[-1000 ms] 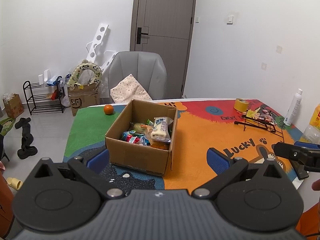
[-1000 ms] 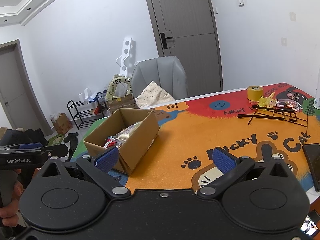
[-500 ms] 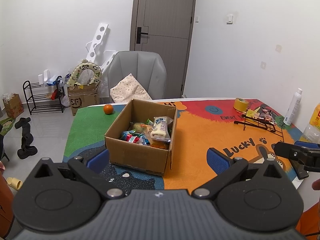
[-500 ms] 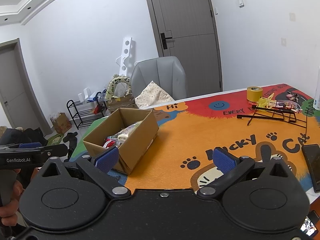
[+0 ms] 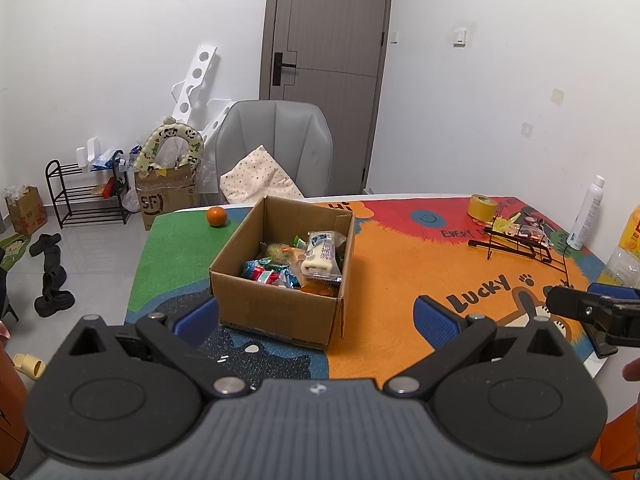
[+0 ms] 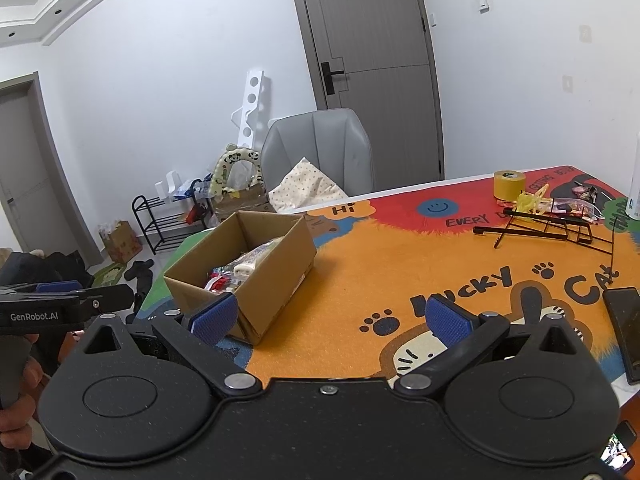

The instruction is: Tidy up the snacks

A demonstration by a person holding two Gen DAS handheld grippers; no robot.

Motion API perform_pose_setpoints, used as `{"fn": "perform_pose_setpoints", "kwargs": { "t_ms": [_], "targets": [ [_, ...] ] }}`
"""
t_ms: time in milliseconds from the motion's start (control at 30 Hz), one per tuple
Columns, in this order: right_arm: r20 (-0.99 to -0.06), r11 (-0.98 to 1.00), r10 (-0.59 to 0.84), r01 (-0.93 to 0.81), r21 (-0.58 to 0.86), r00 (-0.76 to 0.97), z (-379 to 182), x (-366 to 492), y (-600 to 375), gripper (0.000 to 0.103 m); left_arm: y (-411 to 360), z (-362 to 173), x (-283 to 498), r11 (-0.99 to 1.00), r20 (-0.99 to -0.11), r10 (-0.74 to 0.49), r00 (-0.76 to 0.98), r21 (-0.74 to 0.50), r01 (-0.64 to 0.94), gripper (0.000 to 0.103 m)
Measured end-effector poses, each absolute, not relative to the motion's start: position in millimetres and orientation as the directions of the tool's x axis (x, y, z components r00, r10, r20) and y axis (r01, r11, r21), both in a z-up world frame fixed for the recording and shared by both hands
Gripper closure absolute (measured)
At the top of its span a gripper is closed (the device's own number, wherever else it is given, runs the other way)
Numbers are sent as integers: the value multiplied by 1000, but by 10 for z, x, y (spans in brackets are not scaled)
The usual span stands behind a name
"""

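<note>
Nothing on the desk has shifted since a second ago; both tools hold nearly the same pose, the views drifting only slightly.

Left tool (image 5: 316,316): released, blue pads spread wide, nothing between them. It hovers short of the near wall of the cardboard box (image 5: 280,312).

Right tool (image 6: 330,318): likewise released and empty, its left pad just in front of the box's near corner. A hand (image 6: 16,408) grips the left tool's handle at 9 o'clock in the right wrist view.

Box: open-topped, standing on the colourful desk mat (image 5: 400,288). Snack packets (image 5: 296,264) lie piled inside, a pale wrapped bar (image 5: 320,256) on top, toward the box's right side.

An orange (image 5: 217,216) sits on the green part of the mat at 11 o'clock from the box, apart from it. At 2 o'clock: yellow tape roll (image 5: 482,206), black wire rack (image 5: 520,246), white spray bottle (image 5: 586,220). A dark phone (image 6: 626,332) lies at the desk's right edge.
</note>
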State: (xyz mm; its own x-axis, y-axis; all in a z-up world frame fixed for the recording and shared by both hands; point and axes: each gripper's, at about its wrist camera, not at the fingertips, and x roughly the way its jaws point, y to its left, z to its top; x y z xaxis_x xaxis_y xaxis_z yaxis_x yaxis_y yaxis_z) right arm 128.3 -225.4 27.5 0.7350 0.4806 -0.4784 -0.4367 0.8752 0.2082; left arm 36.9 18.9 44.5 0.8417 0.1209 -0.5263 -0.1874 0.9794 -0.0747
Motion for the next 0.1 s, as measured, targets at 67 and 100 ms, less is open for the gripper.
{"fn": "perform_pose_setpoints", "kwargs": {
  "t_ms": [67, 100],
  "targets": [
    [-480, 875, 481, -438, 207, 733, 276, 1280, -2245, 0, 187, 437, 364, 980, -526, 121, 842, -74, -186, 0],
    [-481, 875, 481, -438, 206, 733, 274, 1284, -2236, 0, 187, 438, 366, 980, -526, 121, 842, -74, -187, 0]
  ]
}}
